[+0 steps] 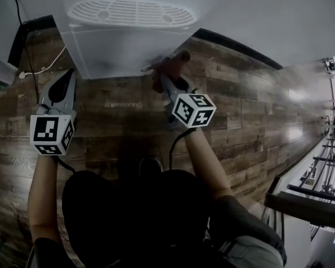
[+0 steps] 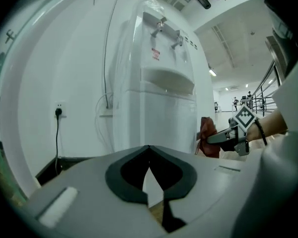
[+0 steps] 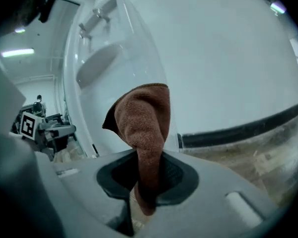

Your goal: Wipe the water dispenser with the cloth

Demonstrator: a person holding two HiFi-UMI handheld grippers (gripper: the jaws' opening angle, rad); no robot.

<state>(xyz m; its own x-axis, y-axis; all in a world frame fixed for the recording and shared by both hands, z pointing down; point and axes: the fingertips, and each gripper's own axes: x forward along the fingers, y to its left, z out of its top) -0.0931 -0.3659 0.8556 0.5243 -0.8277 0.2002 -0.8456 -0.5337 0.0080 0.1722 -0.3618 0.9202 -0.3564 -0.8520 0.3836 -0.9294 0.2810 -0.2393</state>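
Wiping step in hand: my right gripper (image 3: 148, 182) pinches the cloth (image 3: 141, 120), seemingly touching the right side of the water dispenser (image 1: 128, 43). Left gripper (image 2: 149, 175) is pressed together and empty, near the front. Next move, I judge, calls for steady pressure and a stroke along that panel.

a: left side?
b: grey two-jaw left gripper (image 1: 68, 74) held out to the left, pointing forward, jaw tips touching with nothing between. bare left forearm (image 1: 43, 194) stretched straight behind its black-and-white marker cube (image 1: 52, 133).
a: and the right?
b: grey two-jaw right gripper (image 1: 165, 77) reached further forward, clamped on a fold of brown terry cloth (image 3: 144, 118). bare right forearm (image 1: 204, 161) angled in from the lower right.
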